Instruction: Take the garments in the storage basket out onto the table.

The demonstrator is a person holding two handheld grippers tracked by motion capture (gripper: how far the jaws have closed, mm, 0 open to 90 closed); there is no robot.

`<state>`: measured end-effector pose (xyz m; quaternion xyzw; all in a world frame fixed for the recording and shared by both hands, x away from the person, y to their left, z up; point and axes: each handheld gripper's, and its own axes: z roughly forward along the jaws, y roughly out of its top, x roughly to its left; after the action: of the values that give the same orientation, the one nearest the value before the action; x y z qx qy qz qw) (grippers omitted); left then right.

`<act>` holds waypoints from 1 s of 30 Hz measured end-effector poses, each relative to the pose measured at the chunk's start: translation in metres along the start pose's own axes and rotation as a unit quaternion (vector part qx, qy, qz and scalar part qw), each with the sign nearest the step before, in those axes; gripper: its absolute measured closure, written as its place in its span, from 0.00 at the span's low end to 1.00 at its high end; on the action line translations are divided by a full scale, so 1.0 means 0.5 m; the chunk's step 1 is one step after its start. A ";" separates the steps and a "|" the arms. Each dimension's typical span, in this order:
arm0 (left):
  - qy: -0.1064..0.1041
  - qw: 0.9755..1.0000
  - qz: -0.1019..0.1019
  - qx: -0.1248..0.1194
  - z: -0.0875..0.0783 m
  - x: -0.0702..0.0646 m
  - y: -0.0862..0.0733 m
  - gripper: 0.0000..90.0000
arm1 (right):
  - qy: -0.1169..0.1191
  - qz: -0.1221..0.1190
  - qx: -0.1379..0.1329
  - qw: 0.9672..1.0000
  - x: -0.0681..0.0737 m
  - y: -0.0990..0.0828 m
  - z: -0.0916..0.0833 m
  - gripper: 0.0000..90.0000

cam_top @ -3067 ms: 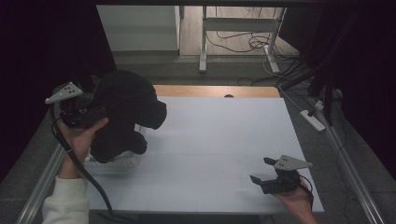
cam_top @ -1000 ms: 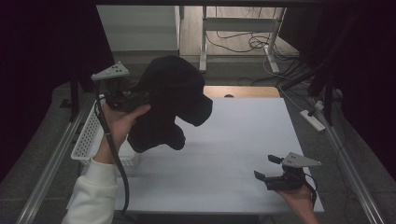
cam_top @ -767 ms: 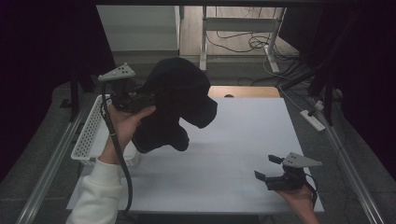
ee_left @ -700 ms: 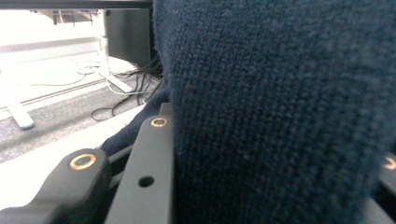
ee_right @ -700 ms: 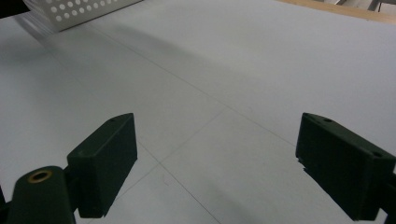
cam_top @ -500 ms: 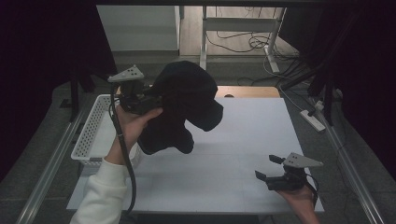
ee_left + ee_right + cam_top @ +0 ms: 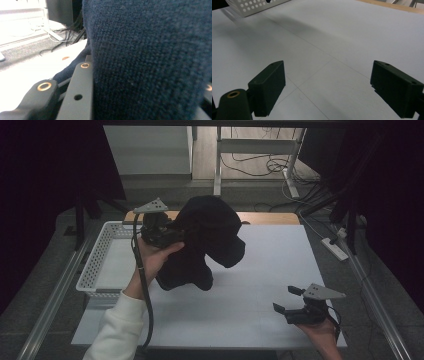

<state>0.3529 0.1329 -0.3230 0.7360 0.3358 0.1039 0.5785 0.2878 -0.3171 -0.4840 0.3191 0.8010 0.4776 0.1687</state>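
A dark navy knitted garment (image 7: 212, 232) hangs bunched in the air over the table's left-middle. My left gripper (image 7: 179, 233) is shut on it from the left, held up by a hand in a white sleeve. In the left gripper view the knit fabric (image 7: 150, 60) sits between the jaws and hides the right one; one black finger (image 7: 77, 95) presses against the cloth. The garment's lower end hangs close to the white tabletop (image 7: 265, 265). My right gripper (image 7: 285, 299) rests at the front right, open, with bare table between its pads (image 7: 328, 85).
A white perforated basket (image 7: 97, 257) stands on the table's left side, just left of the garment; its corner (image 7: 254, 6) appears in the right gripper view. Metal rails run along both table sides. Desk legs and cables lie on the floor beyond the far edge.
The left hand has carried the garment up off the left side and then rightward and slightly down, uncovering the white basket. The right gripper has stayed in place.
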 end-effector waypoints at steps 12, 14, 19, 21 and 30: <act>-0.012 0.999 -0.010 0.034 0.067 0.006 -0.043 0.81 | 0.001 0.002 -0.006 1.000 -0.004 0.000 -0.003 0.14; -0.012 0.999 -0.012 0.042 0.079 0.008 -0.054 0.81 | 0.002 0.002 -0.005 1.000 -0.004 0.000 -0.002 0.14; -0.007 0.997 -0.025 0.068 0.115 0.023 -0.083 0.81 | 0.003 0.004 -0.004 1.000 -0.005 0.001 0.001 0.14; -0.006 0.996 -0.032 0.077 0.128 0.030 -0.097 0.81 | 0.003 0.004 -0.005 1.000 -0.003 0.003 0.003 0.14; -0.012 0.992 -0.057 0.113 0.173 0.063 -0.147 0.80 | 0.005 0.000 -0.003 1.000 -0.004 0.002 0.001 0.14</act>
<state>0.3958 0.0924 -0.4248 0.7775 0.3799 0.0229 0.5008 0.2902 -0.3177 -0.4834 0.3163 0.8002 0.4817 0.1661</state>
